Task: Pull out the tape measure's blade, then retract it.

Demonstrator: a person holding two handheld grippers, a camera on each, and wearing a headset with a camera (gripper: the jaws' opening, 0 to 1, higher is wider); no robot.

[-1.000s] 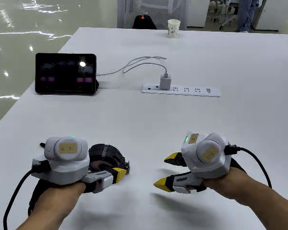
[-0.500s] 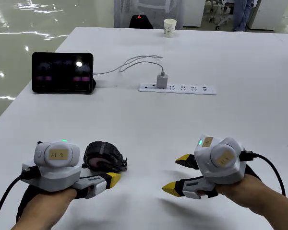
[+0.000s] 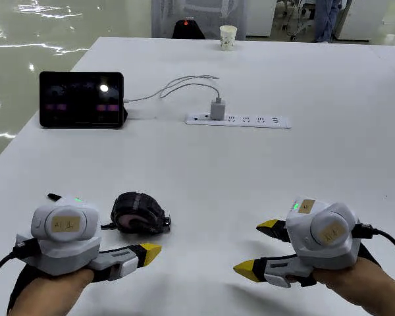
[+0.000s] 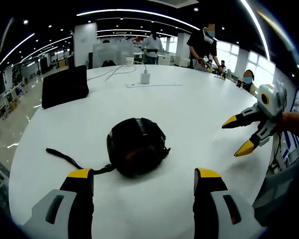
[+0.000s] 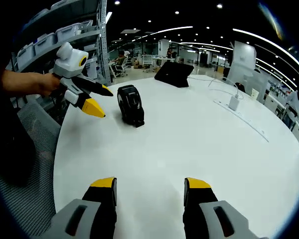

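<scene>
On the white table (image 3: 204, 164), between the person's two hands but nearer the left one, the black tape measure (image 3: 139, 213) lies by itself, its wrist strap (image 4: 65, 157) trailing off to one side. The left gripper (image 4: 143, 175) hovers just short of it with its jaws spread wide and nothing between them. The case sits ahead of the yellow tips, near but not touched. The right gripper (image 3: 257, 247) is well apart from the case, off to the other side, jaws likewise parted and empty.

No blade shows outside the case in any view, though the mouth of the tape is small and dark, so the hook end may simply be too hard to make out. Judging by that, the tape stands wound in and neither gripper has a hold on it — the pull-out is either wholly ahead or already undone, and these pictures cannot settle which. If it is ahead, everything remains: steady the case, catch the blade's end, draw it out, then let it run back.
</scene>
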